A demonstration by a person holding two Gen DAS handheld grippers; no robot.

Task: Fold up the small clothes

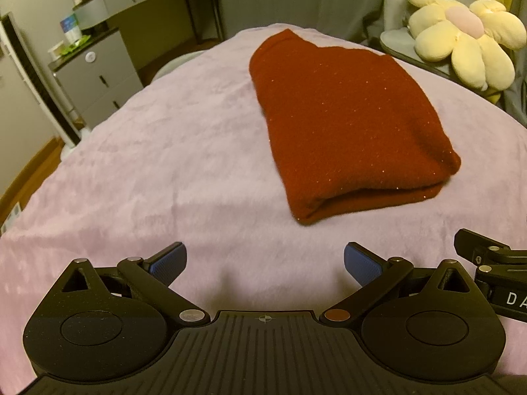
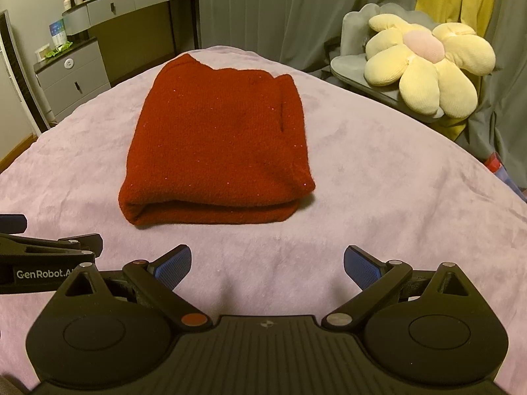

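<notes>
Lying folded, red garment [image 2: 217, 144]; hand-held grippers apart.

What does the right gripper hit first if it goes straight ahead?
Likely the near folded edge of the dark red knit garment, after bare lilac blanket. The right gripper is open and empty; depth unclear.

The pale lilac plush blanket [image 2: 378, 177] lies bare between the two grippers and the folded dark red knit garment [image 2: 217, 144], the only thing standing on it. Bare blanket also runs along the garment's left and right sides. The left gripper [image 1: 265, 263] and right gripper [image 2: 267, 263], both spread wide with nothing between the blue pads, sit side by side at the near edge, close together. Far right, a grey chair [image 2: 359, 75] holding a yellow flower-shaped cushion [image 2: 428, 65] stands just off the blanket; far left, grey drawer cabinets [image 2: 72, 79] stand beyond it.
</notes>
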